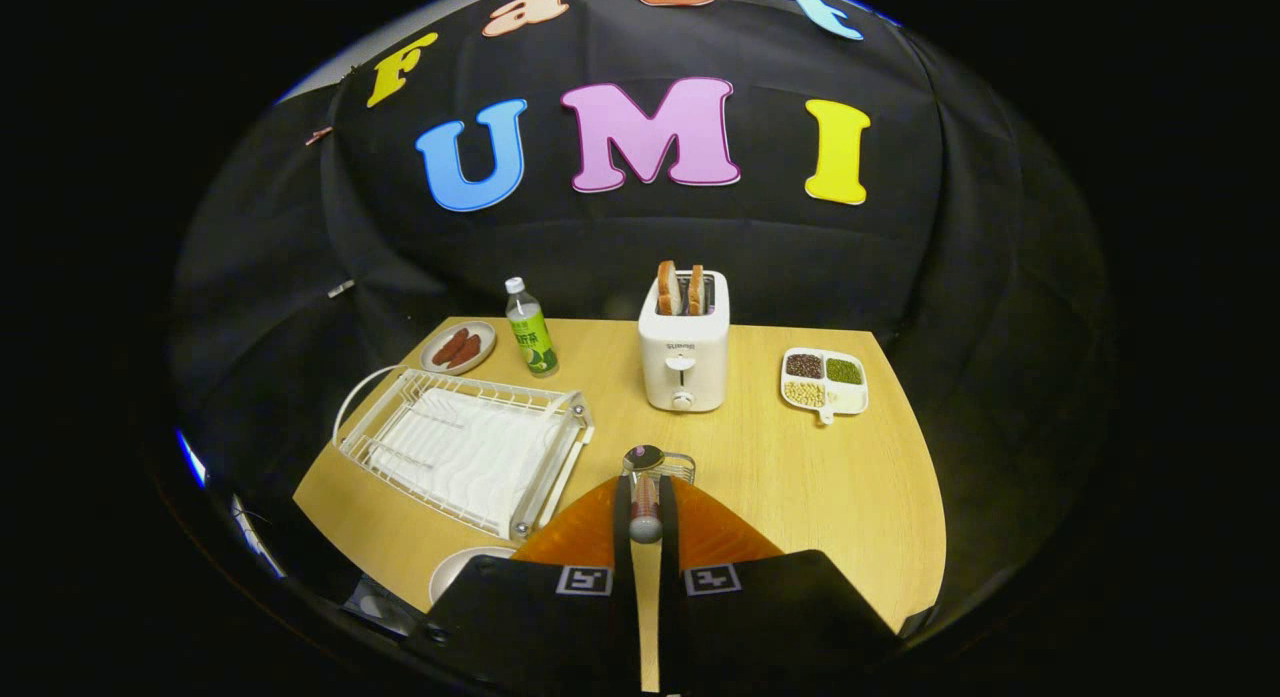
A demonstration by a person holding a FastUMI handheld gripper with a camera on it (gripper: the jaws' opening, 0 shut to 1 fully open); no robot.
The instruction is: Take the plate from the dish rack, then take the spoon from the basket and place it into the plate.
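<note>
Spoon [645, 497] clamped upright between the fingers [622, 512], above the basket [678, 466]

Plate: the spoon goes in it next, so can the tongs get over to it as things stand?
Probably yes: the tongs, shut on the spoon, have the plate close beside them, by the dish rack, nothing between.

The gripper [645, 507] hangs above the tabletop [820, 477], looking forward and down along its two orange fingers [585, 532]. The jaws stand nearly together, with only a narrow slot between them. In that slot sits the spoon [644, 492], both fingers pressing on its handle, its bowl standing just past the fingertips. The black finger bases with their square markers spread wide behind the fingers.
</note>
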